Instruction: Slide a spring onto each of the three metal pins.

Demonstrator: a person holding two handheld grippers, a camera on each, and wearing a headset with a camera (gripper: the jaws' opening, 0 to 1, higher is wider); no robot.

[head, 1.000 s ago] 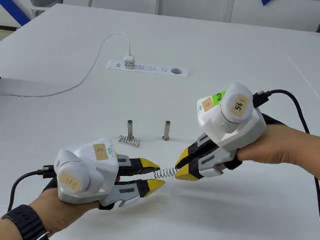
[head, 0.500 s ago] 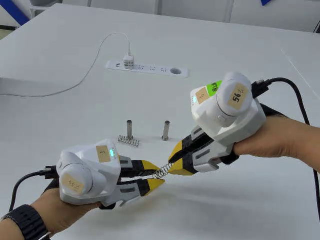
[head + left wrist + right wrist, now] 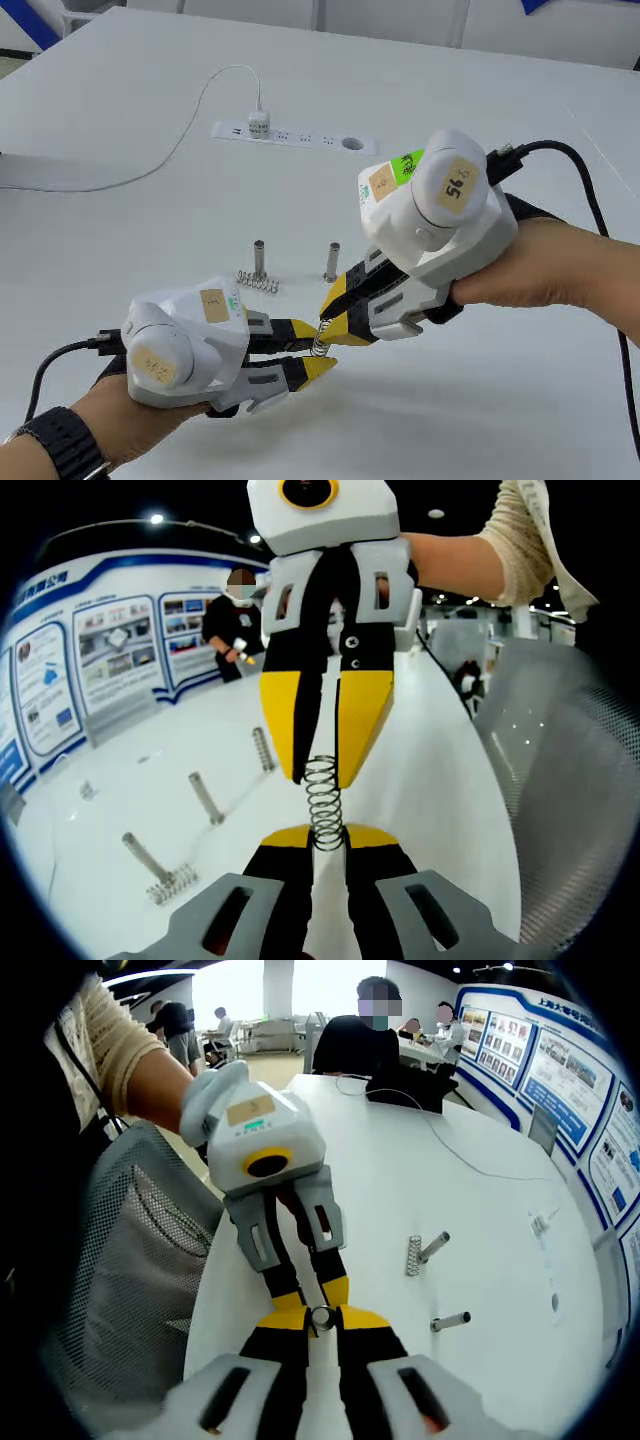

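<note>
At lower centre of the head view, the left gripper [image 3: 308, 348] and the right gripper [image 3: 338, 318] meet tip to tip above the table [image 3: 150, 220]. The held spring [image 3: 320, 341] bridges them in the air. The step in hand appears to be a hand-over or re-grip, so that one gripper can carry this spring to a pin.

**Recommended practice**
1. Release one gripper only after the other has a sure pinch; a spring freed at both ends is likely to jump away.
2. Pinch across the coils near one end with light force. The bore then stays round and the other end stays free.
3. Turn the spring's axis upright before the approach, then lower its free end over the left pin [image 3: 260, 257] or the right pin [image 3: 333, 260]. Both stand upright and bare at mid-frame.
4. A loose spring [image 3: 258, 282] lies on the table at the foot of the left pin. Avoid knocking it.

**Jaw state**
- **Left gripper view:** its own jaws, at the bottom of the frame, are nearly closed and pinch the lower end of the held spring [image 3: 322, 805]. The right gripper's jaws descend from the top of the frame. They are drawn together with only a slit between them and grip the upper end.
- **Right gripper view:** the held spring [image 3: 322, 1317] appears end-on as a small ring caught between the tips.
</note>
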